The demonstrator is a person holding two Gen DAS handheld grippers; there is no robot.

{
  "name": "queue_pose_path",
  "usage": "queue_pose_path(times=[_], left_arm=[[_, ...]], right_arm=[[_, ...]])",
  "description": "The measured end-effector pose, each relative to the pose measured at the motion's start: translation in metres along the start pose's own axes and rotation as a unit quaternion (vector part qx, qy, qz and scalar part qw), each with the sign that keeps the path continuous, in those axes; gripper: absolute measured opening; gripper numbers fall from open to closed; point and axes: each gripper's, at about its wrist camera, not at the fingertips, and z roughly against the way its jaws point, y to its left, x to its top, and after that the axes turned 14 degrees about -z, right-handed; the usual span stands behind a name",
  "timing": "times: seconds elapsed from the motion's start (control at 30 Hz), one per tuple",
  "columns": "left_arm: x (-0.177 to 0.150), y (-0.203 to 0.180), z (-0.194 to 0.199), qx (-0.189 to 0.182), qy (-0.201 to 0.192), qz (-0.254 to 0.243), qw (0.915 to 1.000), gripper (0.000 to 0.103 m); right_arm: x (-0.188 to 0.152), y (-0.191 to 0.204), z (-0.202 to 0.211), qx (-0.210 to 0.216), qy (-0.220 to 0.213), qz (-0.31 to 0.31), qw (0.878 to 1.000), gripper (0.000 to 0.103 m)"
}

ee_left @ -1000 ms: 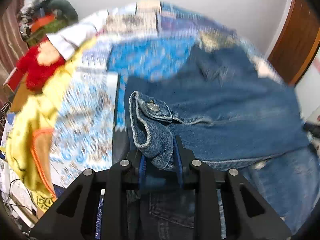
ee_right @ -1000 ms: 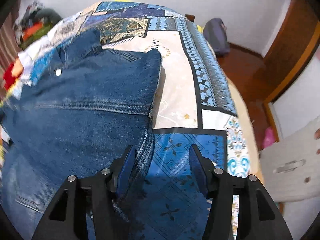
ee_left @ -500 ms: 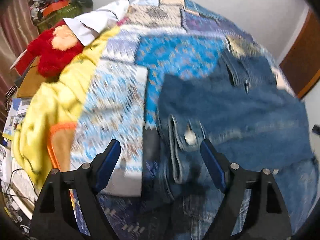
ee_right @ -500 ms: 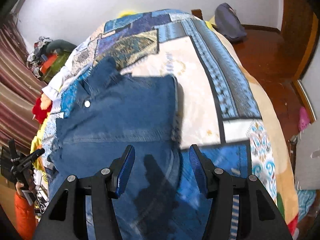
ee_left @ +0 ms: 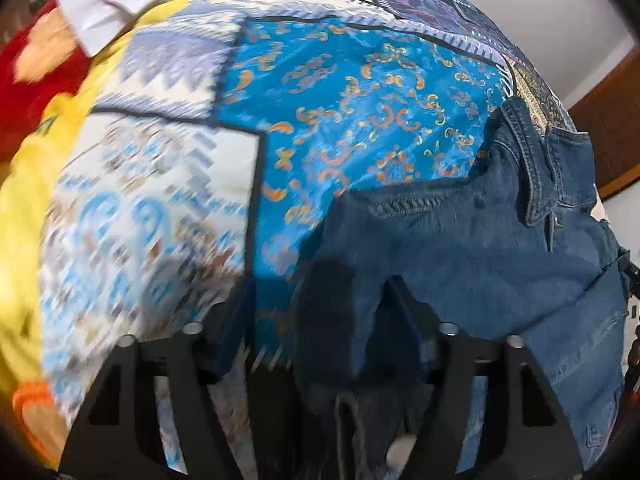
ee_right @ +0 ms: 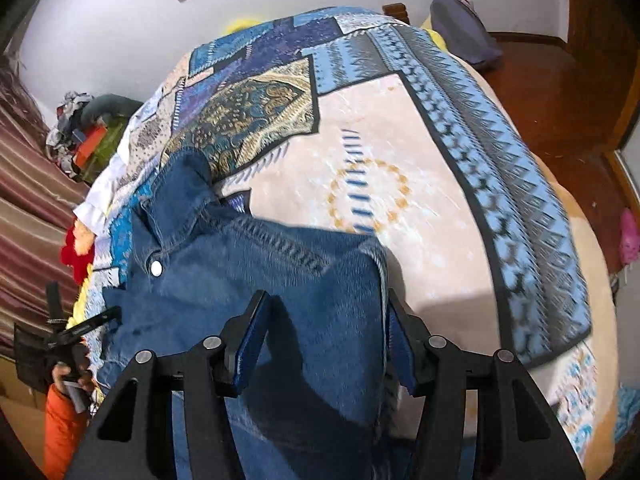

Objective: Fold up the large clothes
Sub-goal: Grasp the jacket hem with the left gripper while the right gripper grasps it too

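1. Patchwork-patterned blue, cream and yellow bedspread (ee_right: 420, 184) covers a bed that fills both views, with a white wall (ee_right: 120, 32) behind.
2. On it lies a dark blue denim jacket (ee_right: 240, 280), collar toward 11 o'clock in the right wrist view.
3. Black right gripper (ee_right: 324, 344) hovers with fingers spread apart, the jacket's right edge between them.
4. Black left gripper (ee_left: 320, 320) is likewise parted over the jacket's left edge (ee_left: 460, 264), which spreads toward 2 o'clock.

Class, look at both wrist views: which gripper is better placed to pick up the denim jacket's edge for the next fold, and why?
Probably the right gripper: its open fingers straddle the side edge of the denim jacket on the bedspread. The left gripper, also open, sits over the jacket's corner, half over bare bedspread.
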Motion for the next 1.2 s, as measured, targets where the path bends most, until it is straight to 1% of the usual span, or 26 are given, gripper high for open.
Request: queue_pose_path(times=[0.03,0.07,0.1,0.13,0.17,0.2,0.23,0.27,0.3,0.37,0.4,0.47,0.6,0.67,0.77,0.83,0.9,1.0,1.13,1.2], left_arm=[[0.004,-0.005,-0.003,0.006,-0.001,-0.015,0.9999,0.052],[0.009,-0.014,-0.008,0.026,-0.002,-0.037,0.9990,0.045],[0.012,-0.020,-0.011,0.035,-0.002,-0.049,0.9982,0.039],[0.015,-0.027,-0.013,0.043,-0.001,-0.059,0.9973,0.026],[0.019,-0.037,-0.014,0.059,0.000,-0.072,0.9957,0.021],[0.021,-0.043,-0.014,0.077,0.000,-0.080,0.9938,0.020],[0.022,-0.050,-0.012,0.092,-0.003,-0.089,0.9917,0.015],[0.022,-0.056,-0.008,0.106,-0.008,-0.099,0.9894,0.011],[0.022,-0.061,0.000,0.120,-0.018,-0.105,0.9870,0.011],[0.021,-0.065,0.019,0.134,-0.044,-0.106,0.9843,0.010],[0.022,-0.065,0.032,0.135,-0.062,-0.101,0.9837,0.010],[0.024,-0.061,0.059,0.127,-0.092,-0.087,0.9837,0.010],[0.032,-0.058,0.101,0.124,-0.135,-0.071,0.9805,0.010],[0.038,-0.058,0.116,0.123,-0.156,-0.066,0.9779,0.010],[0.041,-0.055,0.134,0.139,-0.181,-0.063,0.9716,0.010],[0.044,-0.043,0.135,0.143,-0.179,-0.051,0.9721,0.010],[0.046,-0.029,0.127,0.151,-0.166,-0.038,0.9737,0.010],[0.044,-0.002,0.101,0.169,-0.130,-0.015,0.9768,0.010],[0.032,0.032,0.051,0.172,-0.068,0.017,0.9825,0.011],[0.026,0.040,0.032,0.166,-0.050,0.027,0.9845,0.012]], right_arm=[[0.001,0.001,-0.004,0.002,0.000,0.001,1.000,0.053],[0.000,0.000,-0.007,0.003,-0.004,-0.002,1.000,0.053],[-0.002,0.000,-0.009,-0.001,-0.009,-0.002,1.000,0.053],[-0.003,0.003,-0.010,-0.008,-0.012,0.007,1.000,0.052],[-0.004,0.008,-0.010,-0.018,-0.017,0.021,0.999,0.042],[-0.006,0.012,-0.010,-0.026,-0.020,0.037,0.999,0.031],[-0.007,0.015,-0.010,-0.029,-0.022,0.046,0.998,0.028],[-0.007,0.018,-0.009,-0.030,-0.026,0.050,0.998,0.021],[-0.007,0.020,-0.007,-0.032,-0.031,0.054,0.998,0.015],[-0.005,0.027,-0.001,-0.036,-0.042,0.071,0.996,0.012],[-0.002,0.032,0.006,-0.035,-0.056,0.080,0.995,0.011],[0.003,0.041,0.014,-0.024,-0.069,0.088,0.993,0.010],[0.016,0.075,0.027,-0.016,-0.101,0.120,0.987,0.009],[0.023,0.093,0.030,-0.011,-0.112,0.137,0.984,0.009],[0.030,0.122,0.024,-0.017,-0.123,0.170,0.978,0.009],[0.033,0.135,0.017,-0.020,-0.125,0.185,0.974,0.009],[0.040,0.145,0.007,-0.023,-0.124,0.193,0.973,0.009],[0.054,0.152,-0.012,-0.023,-0.115,0.184,0.976,0.009],[0.057,0.151,-0.051,-0.061,-0.095,0.199,0.973,0.010],[0.052,0.146,-0.071,-0.093,-0.088,0.209,0.970,0.010]])
